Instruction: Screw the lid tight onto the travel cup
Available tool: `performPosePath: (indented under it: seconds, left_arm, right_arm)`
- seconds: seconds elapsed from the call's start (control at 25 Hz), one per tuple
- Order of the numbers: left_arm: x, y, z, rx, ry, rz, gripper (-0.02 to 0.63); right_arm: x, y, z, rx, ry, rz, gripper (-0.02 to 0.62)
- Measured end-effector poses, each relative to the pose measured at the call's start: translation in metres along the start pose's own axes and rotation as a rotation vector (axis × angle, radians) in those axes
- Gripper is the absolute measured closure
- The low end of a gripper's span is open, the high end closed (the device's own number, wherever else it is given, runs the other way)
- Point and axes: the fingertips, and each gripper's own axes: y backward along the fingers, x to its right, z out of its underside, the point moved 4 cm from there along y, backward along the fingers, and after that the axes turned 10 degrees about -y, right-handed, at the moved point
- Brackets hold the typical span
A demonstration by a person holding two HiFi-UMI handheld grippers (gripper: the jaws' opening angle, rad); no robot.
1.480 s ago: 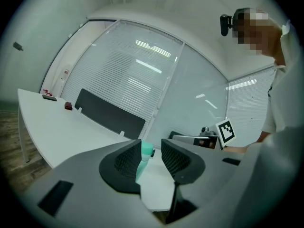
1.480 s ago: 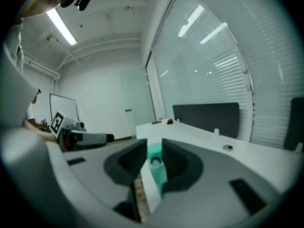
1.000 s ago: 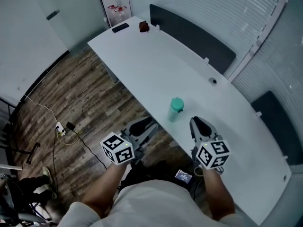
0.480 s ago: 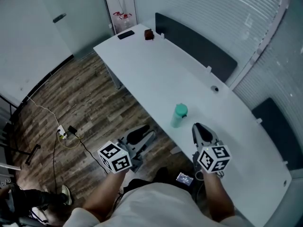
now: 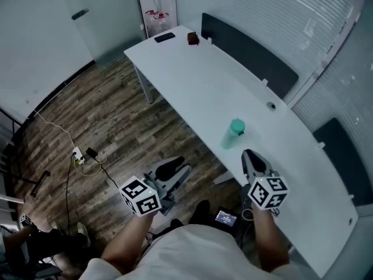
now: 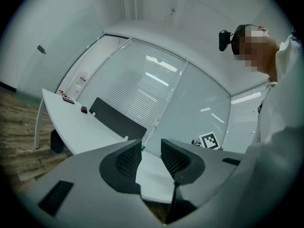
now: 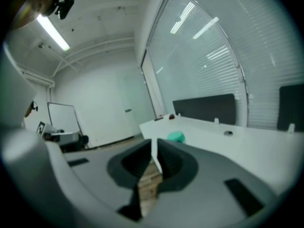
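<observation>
1. The left gripper [image 5: 173,169] is held low in front of the torso and angled forward-right; its jaws stand apart with nothing between them
2. The right gripper [image 5: 252,156] points forward, its jaws drawn almost together, empty
3. The bare left forearm [image 5: 125,244] and right forearm [image 5: 265,241] extend forward

I see the travel cup [image 5: 231,140] standing upright on the long white table [image 5: 192,74], close to the near edge and toward the right half of the top. Its body is a pale, slightly see-through green. The lid [image 5: 237,125] sits on the cup's mouth, a round cap in a darker teal. I can't tell whether it is screwed down tight.
</observation>
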Motion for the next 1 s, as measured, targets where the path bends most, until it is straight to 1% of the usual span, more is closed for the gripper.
performPosePath:
  seconds: [0.44,0.68,1.0]
  left_arm:
    - [0.029,0.070,0.003,0.006,-0.001,0.021,0.460]
    - [0.047,0.096,0.005,0.012,-0.006,0.038,0.460]
    - [0.064,0.117,0.009,0.013,-0.003,0.065,0.460]
  right_arm:
    - [-0.057,0.031,0.033,-0.005,0.015,-0.015,0.546]
    - [-0.073,0.055,0.045,0.008,0.017,-0.008,0.548]
    - [-0.084,0.080,0.057,0.023,0.015,0.008,0.548]
